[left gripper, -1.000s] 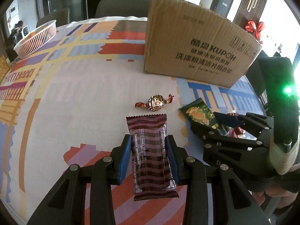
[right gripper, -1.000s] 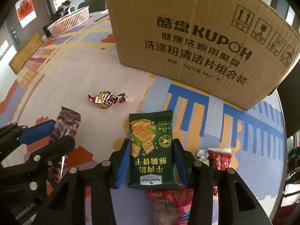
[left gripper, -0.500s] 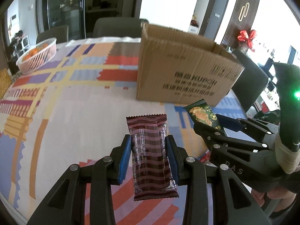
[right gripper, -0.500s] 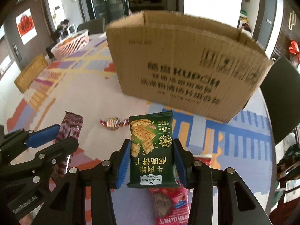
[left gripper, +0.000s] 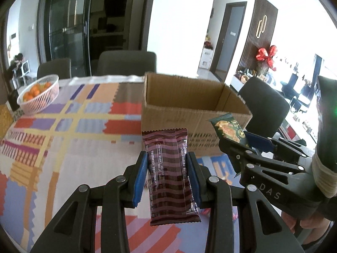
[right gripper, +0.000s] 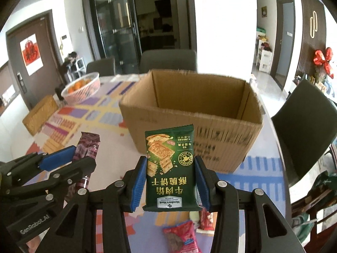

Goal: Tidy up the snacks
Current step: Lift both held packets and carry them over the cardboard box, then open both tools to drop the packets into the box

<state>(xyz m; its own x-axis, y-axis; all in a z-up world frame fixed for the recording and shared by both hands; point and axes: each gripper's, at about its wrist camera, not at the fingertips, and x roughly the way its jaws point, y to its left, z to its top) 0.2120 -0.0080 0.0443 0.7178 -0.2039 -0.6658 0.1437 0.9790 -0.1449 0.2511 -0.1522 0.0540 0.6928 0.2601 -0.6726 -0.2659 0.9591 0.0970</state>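
My left gripper (left gripper: pixel 166 164) is shut on a maroon striped snack bar (left gripper: pixel 170 181), held lengthwise above the table. My right gripper (right gripper: pixel 171 168) is shut on a green cracker packet (right gripper: pixel 171 168), also lifted. Ahead of both stands an open cardboard box (left gripper: pixel 189 113) (right gripper: pixel 189 113), its inside visible from above. In the left wrist view the right gripper (left gripper: pixel 238 139) with the green packet (left gripper: pixel 228 128) is at my right. In the right wrist view the left gripper (right gripper: pixel 69 158) and its maroon bar (right gripper: pixel 87 145) are at the left.
A white basket of oranges (left gripper: pixel 38 93) (right gripper: pixel 82 87) sits at the table's far left. Red snack packets (right gripper: pixel 181 238) lie on the patterned tablecloth (left gripper: pixel 63 139) below my right gripper. Dark chairs (left gripper: pixel 126 63) (right gripper: pixel 303 126) stand behind and to the right of the table.
Both grippers have risen with their snacks and tipped up, so the box's open top and the room now show. The wrapped candy on the table has dropped out of sight.
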